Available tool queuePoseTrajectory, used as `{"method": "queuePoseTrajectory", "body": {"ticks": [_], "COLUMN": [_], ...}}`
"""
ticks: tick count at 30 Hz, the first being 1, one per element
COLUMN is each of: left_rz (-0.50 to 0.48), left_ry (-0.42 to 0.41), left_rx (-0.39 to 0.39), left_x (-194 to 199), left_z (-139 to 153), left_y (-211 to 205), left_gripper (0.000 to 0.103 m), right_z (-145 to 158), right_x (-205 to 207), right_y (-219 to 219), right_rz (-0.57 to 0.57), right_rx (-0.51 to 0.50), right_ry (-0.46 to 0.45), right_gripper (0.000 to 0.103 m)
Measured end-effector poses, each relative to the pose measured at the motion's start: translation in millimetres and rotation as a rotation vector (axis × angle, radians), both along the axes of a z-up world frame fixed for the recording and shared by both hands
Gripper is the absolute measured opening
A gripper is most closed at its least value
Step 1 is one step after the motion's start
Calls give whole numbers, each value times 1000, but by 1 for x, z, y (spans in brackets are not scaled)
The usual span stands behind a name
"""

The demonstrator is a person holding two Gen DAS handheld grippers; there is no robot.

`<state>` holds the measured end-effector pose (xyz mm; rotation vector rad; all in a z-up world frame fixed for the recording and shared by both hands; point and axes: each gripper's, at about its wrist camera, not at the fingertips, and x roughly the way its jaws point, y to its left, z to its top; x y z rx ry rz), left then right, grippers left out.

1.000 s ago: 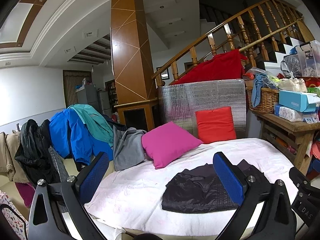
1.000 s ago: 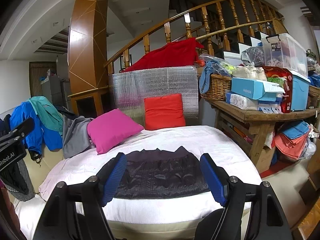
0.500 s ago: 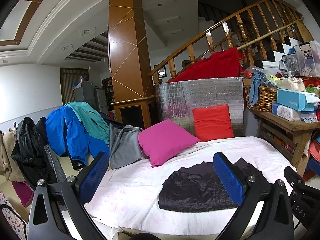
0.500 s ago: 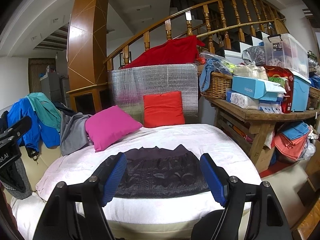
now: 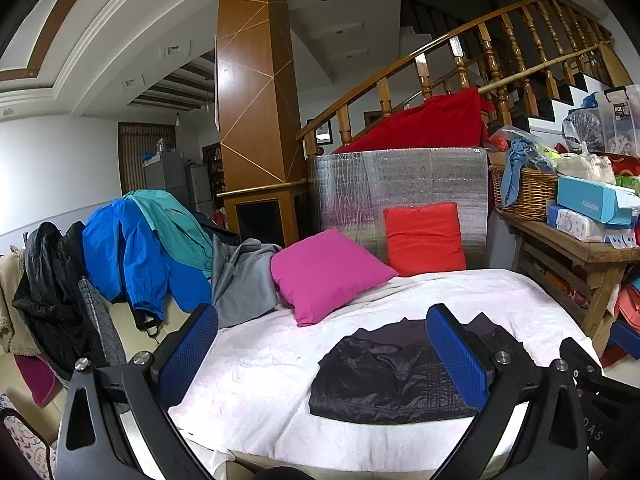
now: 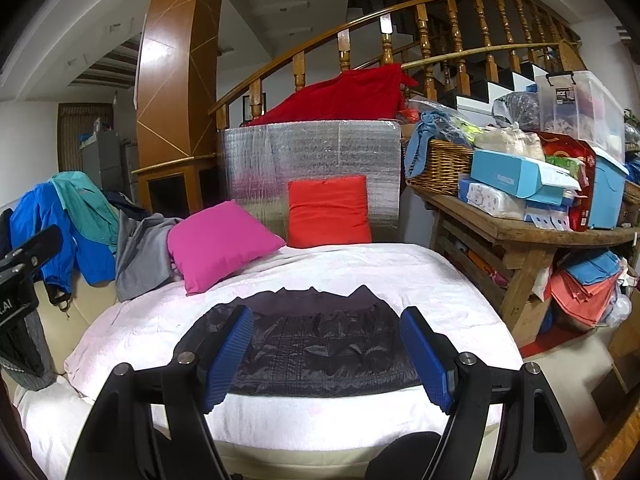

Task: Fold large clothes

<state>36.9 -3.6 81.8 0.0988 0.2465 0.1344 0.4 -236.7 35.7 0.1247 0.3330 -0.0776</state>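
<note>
Here, folded dark jacket [image 6: 320, 344] lies flat near bed edge [image 6: 320, 432]; both jaws spread.

blue box [image 5: 591, 203]: "FASHION" | clear storage bin [image 6: 580, 110]: "ROX" label

Black quilted jacket [image 6: 320, 344]: folded to compact rectangle, lying flat on white bed cover [image 6: 360, 268], near front edge. Shiny, wrinkled fabric; dark purple lining/collar showing along far edge. Nothing touching it.
</note>
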Motion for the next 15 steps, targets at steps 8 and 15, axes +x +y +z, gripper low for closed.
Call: {"method": "queuePoseTrajectory", "body": {"ticks": [8, 15], "left_rz": [0, -79], "left_ry": [37, 71], "left_rx": [-13, -52], "left_x": [27, 64], "left_z": [-8, -17], "left_y": [-3, -5], "left_gripper": [103, 103], "right_z": [-8, -12], "right_x": [25, 56], "right_y": [-6, -31], "right_rz": [0, -19], "right_rx": [3, 29], "right_ry": [35, 43], "right_gripper": [79, 79]}}
